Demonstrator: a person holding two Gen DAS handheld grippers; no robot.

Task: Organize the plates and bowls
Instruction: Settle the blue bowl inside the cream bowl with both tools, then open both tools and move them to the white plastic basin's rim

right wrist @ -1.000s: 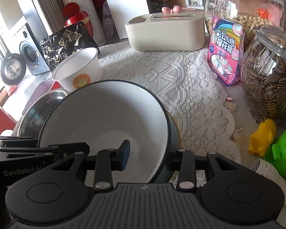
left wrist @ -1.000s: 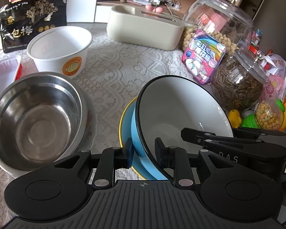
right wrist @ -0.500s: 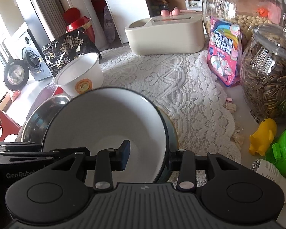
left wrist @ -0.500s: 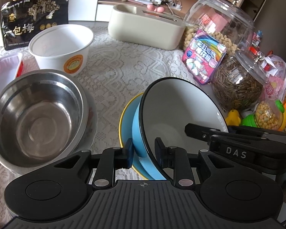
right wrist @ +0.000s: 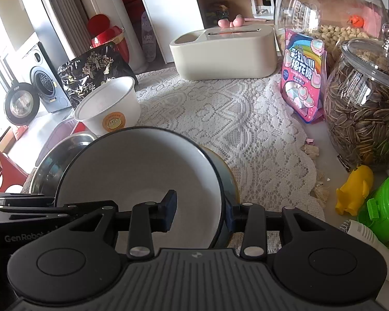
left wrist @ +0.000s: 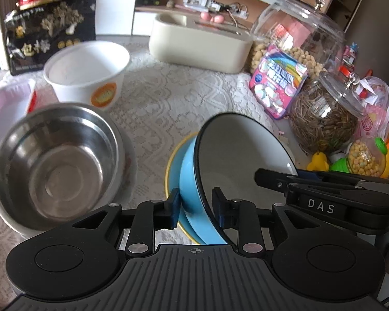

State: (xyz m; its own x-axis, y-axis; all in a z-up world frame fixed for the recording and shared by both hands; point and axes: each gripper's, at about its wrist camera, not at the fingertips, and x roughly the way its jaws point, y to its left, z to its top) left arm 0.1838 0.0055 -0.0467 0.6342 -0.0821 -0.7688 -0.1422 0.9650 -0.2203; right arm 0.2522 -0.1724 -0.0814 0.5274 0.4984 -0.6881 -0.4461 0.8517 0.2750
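Observation:
A blue bowl (left wrist: 192, 181) with a white inside and black rim is tilted above a yellow-rimmed blue plate (left wrist: 172, 171) on the lace cloth. My left gripper (left wrist: 195, 207) is shut on the bowl's near rim. My right gripper (right wrist: 199, 213) straddles the bowl's (right wrist: 142, 176) right rim with a gap at the inner finger. A steel bowl (left wrist: 54, 160) sits on a white plate at the left; it also shows in the right wrist view (right wrist: 54, 160). A white paper bowl (left wrist: 88, 72) stands behind it.
A cream box (left wrist: 199, 44) stands at the back. Glass jars (left wrist: 324, 119) of seeds and nuts, a pink marshmallow bag (left wrist: 278, 83) and small toys (right wrist: 355, 189) crowd the right side. A black snack bag (left wrist: 49, 31) and a pink tray (left wrist: 5, 108) are at the left.
Both grippers and the blue bowl have risen and drawn back a little; the bowl stays tilted over the plate. The table items have not moved.

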